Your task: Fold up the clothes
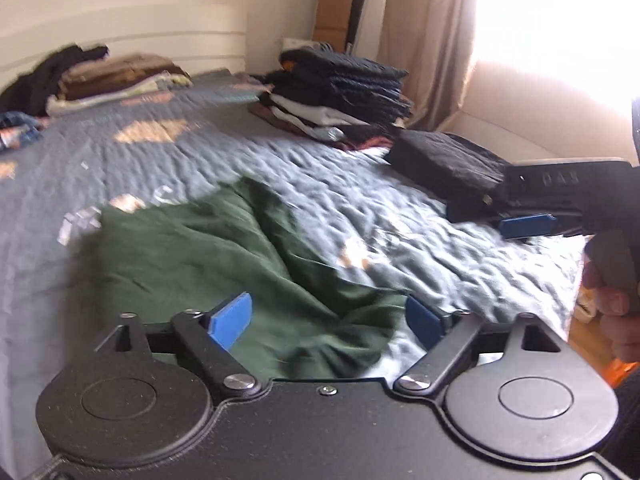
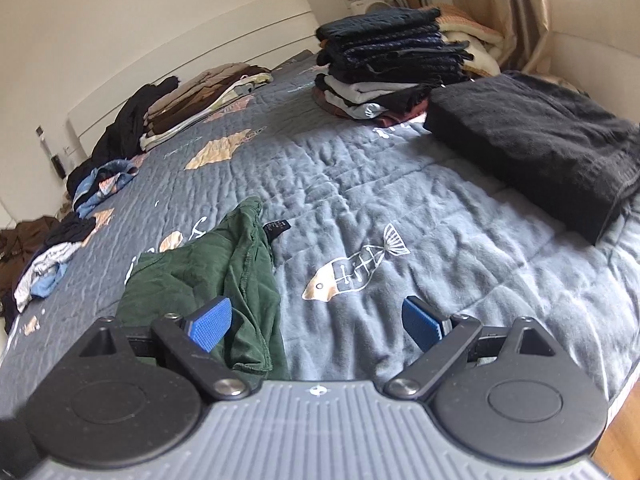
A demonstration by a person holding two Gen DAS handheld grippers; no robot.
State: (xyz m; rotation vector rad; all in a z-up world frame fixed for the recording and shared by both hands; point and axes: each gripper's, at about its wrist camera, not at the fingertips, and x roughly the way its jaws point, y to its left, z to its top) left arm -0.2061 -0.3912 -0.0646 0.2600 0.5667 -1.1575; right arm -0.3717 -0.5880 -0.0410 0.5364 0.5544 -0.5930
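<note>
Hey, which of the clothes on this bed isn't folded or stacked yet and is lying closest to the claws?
The green garment. It lies crumpled and alone on the quilt just ahead of both claws, unlike the folded black piece and the stacks farther back.

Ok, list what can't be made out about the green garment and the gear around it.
- Green garment: left wrist view blurred, its near edge hidden behind the left hand-held gripper.
- Its black label: print too small in the right wrist view.
- Right hand-held gripper: cut off by the left view's right edge.
</note>
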